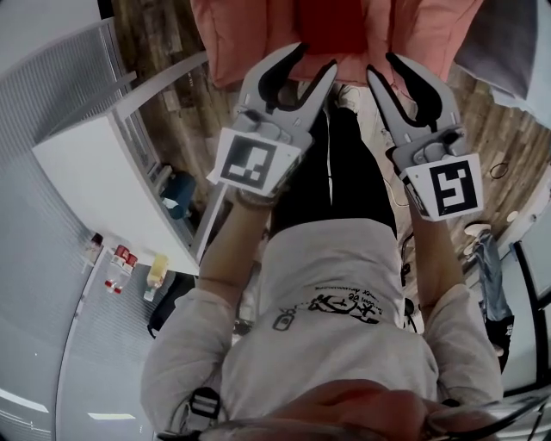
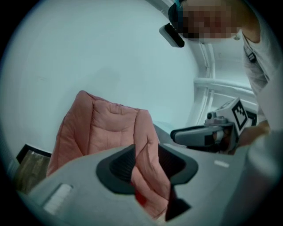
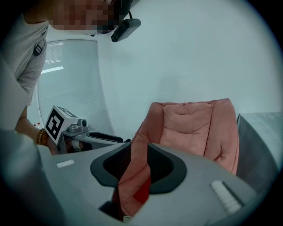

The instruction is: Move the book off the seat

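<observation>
Book first: the dark red flat shape (image 1: 332, 24) lying on the seat of the pink armchair (image 1: 234, 41) is, by my reading, the thing to be moved. It sits straight ahead of both grippers, just beyond their tips and roughly between them. In each gripper view a small red patch shows low in the gap between the jaws, past a fold of pink cushion, which fits the same reading; the cover cannot be made out well enough to say more.

The left gripper (image 1: 313, 57) has its jaws spread wide with nothing between them. The right gripper (image 1: 384, 65), just beside it on the right, is equally wide and equally empty. Neither one touches the book or the chair.

So the task looks hardly begun: the 2 tools are lined up in front of the seat, and the book is not yet gripped or lifted. What is left, as I judge it, is the whole of the handling: reach forward, close on the book, raise it clear of the cushions and set it down elsewhere. A white table (image 1: 103, 172) stands well off to the left of the left gripper, over wooden floor (image 1: 172, 112).
</observation>
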